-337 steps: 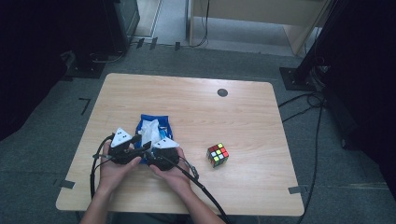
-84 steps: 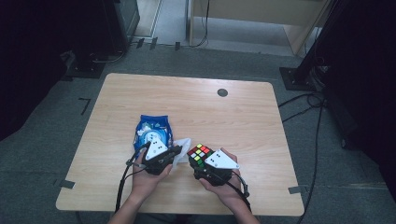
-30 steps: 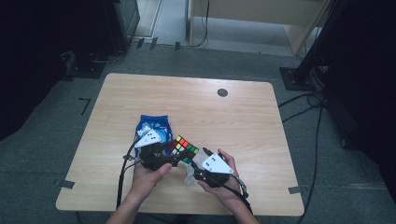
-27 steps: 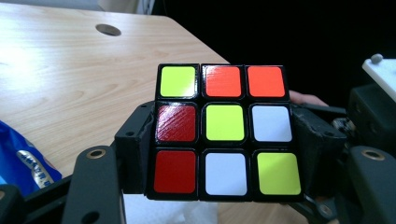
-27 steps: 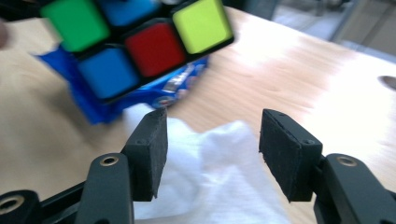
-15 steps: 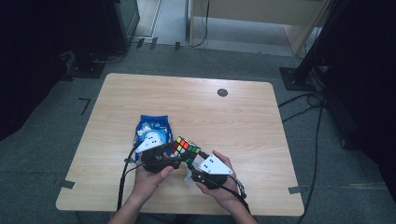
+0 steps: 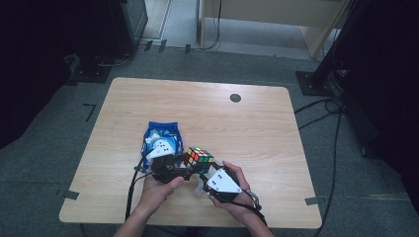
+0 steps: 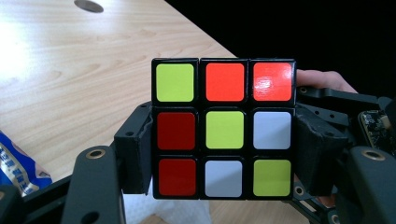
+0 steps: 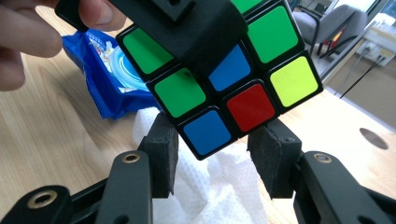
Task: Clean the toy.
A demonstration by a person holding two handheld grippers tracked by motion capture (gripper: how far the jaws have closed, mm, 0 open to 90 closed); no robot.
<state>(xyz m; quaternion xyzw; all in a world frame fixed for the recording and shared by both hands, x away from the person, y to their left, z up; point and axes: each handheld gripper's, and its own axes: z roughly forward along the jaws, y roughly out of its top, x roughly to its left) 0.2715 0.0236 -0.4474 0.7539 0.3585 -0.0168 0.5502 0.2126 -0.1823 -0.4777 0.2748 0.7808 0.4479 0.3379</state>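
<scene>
Cube (image 8: 224, 128) pinched in my left tool (image 8: 223, 154), lifted above desk (image 7: 257, 123) near front edge. Right tool (image 9: 212, 161) closing, jaws spread below cube's corner, not touching. Risk: corner-on bite twists cube loose, drops onto tissue (image 9: 219, 191).

The Rubik's cube (image 8: 224, 128) is glossy plastic with smooth stickers. The surface (image 7: 237, 123) is pale matt wood grain. The blue packet (image 9: 105, 74) beside the cube is shiny film; the white tissue (image 9: 219, 186) is dimpled paper.

You have one puzzle cube (image 7: 198, 158) at the table's (image 7: 257, 128) six o'clock, one blue packet (image 7: 160, 135) toward eight o'clock, one white wipe (image 9: 219, 186) beneath the cube, and one dark round grommet (image 7: 235, 98) near one o'clock — plus two grippers, the left gripper (image 7: 183, 167) and the right gripper (image 7: 207, 174).
</scene>
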